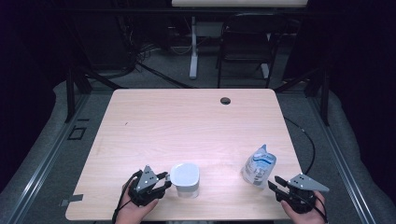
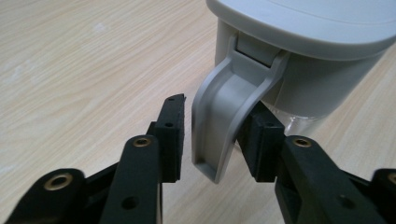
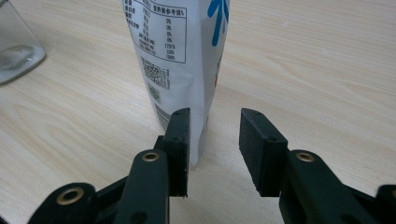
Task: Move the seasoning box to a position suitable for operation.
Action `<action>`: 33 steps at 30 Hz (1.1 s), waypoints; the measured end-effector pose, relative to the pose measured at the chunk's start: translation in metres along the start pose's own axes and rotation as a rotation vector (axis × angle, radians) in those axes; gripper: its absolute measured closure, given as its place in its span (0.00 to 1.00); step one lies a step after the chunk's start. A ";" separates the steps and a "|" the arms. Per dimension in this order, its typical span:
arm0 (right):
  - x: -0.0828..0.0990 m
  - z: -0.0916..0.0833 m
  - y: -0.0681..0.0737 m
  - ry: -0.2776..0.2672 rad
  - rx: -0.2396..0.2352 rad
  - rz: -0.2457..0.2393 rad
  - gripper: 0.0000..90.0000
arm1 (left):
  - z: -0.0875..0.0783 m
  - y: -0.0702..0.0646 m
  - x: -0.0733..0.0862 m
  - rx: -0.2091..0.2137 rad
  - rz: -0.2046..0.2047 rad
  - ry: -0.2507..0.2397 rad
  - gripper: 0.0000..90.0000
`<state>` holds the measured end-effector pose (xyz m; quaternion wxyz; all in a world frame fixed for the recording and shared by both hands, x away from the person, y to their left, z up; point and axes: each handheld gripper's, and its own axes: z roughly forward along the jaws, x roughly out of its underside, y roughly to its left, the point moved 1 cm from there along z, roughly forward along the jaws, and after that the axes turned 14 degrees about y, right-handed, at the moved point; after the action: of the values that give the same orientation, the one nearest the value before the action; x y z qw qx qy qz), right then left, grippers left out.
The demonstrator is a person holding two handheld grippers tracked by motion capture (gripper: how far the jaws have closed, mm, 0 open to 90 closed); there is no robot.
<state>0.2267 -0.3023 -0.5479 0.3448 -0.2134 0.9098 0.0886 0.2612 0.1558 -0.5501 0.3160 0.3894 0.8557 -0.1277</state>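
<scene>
A clear jug with a grey lid (image 1: 185, 179) stands near the table's front edge. Its grey handle (image 2: 224, 107) hangs between the jaws of my left gripper (image 2: 217, 121). A gap shows on the left pad's side, and the right pad sits close against the handle, so the jaws stand open around it. A white and blue printed pouch (image 1: 258, 165) stands upright at the front right. My right gripper (image 3: 215, 126) is open at its foot. The pouch's lower edge (image 3: 198, 140) lies just inside the left pad, well apart from the right pad.
The wooden table (image 1: 187, 121) has a round cable hole (image 1: 225, 100) near its far edge. The jug's clear base (image 3: 16, 46) shows at the left of the right gripper view. Beyond the table stand a dark chair (image 1: 245, 42) and a white desk leg (image 1: 193, 46).
</scene>
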 end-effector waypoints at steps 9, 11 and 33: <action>-0.007 -0.023 0.007 -0.018 0.006 -0.044 0.75 | -0.032 0.001 0.004 0.059 -0.043 -0.017 0.65; -0.008 -0.024 0.008 -0.023 0.002 -0.049 0.75 | -0.036 0.002 0.003 0.063 -0.047 -0.029 0.65; -0.036 -0.032 0.057 -0.056 -0.094 -0.166 0.74 | -0.051 0.003 -0.013 0.061 -0.072 -0.070 0.72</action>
<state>0.2065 -0.2497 -0.4997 0.3658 -0.3016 0.8738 0.1082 0.2478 0.1739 -0.5027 0.3289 0.3630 0.8533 -0.1788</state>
